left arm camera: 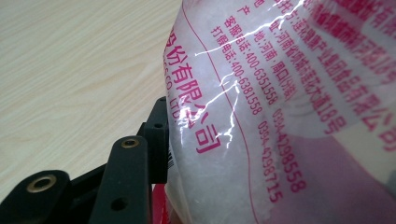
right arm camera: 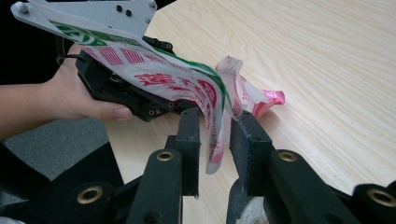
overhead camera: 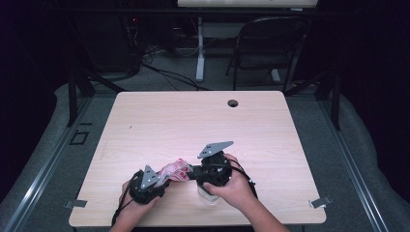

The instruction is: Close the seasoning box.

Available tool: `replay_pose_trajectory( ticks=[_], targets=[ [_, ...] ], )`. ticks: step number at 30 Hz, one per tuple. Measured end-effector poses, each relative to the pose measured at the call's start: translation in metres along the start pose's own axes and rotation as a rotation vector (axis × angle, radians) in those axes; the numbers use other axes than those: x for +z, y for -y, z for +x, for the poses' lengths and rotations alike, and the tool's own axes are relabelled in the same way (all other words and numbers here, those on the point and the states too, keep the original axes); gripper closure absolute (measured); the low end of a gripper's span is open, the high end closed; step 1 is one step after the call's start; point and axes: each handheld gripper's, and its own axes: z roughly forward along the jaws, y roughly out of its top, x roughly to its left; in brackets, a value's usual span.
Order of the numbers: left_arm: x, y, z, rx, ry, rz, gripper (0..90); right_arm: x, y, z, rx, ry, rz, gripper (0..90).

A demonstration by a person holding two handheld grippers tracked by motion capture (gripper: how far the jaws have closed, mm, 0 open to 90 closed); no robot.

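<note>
Nearest to us in the high view, our left hand-held gripper sits at about seven o'clock on the tabletop, close to the near edge, and our right hand-held gripper lies just beside it toward five o'clock, its jaws turned to nine o'clock. Between the two we hold a plastic bag printed in red and pink, lifted a little off the wood. In the left gripper view the bag presses close against the camera, clear film with pink lettering and white grains inside; one black jaw lies against its left edge and the other is hidden behind the film, so we cannot tell how that hand-held gripper stands. In the right gripper view our two jaws stand narrow around a hanging flap of the bag, the film running between them, though whether both pads touch it we cannot tell. Beyond the flap at eleven o'clock we see our left hand around its hand-held gripper. Farther off, a small round hole marks the tabletop at one o'clock, and a folding chair stands on the floor behind.
</note>
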Motion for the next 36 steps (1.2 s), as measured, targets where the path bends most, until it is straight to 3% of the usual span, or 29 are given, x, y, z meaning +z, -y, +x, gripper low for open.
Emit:
replay_pose_trajectory(
  ticks=[5,17,36],
  targets=[
    [-0.003,-0.001,0.002,-0.002,-0.018,-0.010,56.1,-0.007,0.002,-0.001,0.013,-0.010,0.002,72.4],
    [-0.015,-0.005,0.004,0.042,-0.090,-0.036,56.2,-0.024,0.004,-0.005,0.024,0.025,-0.011,76.0],
    [-0.016,-0.009,-0.003,0.103,-0.115,-0.036,56.3,-0.024,0.004,-0.009,0.046,0.027,0.002,78.6]
  ],
)
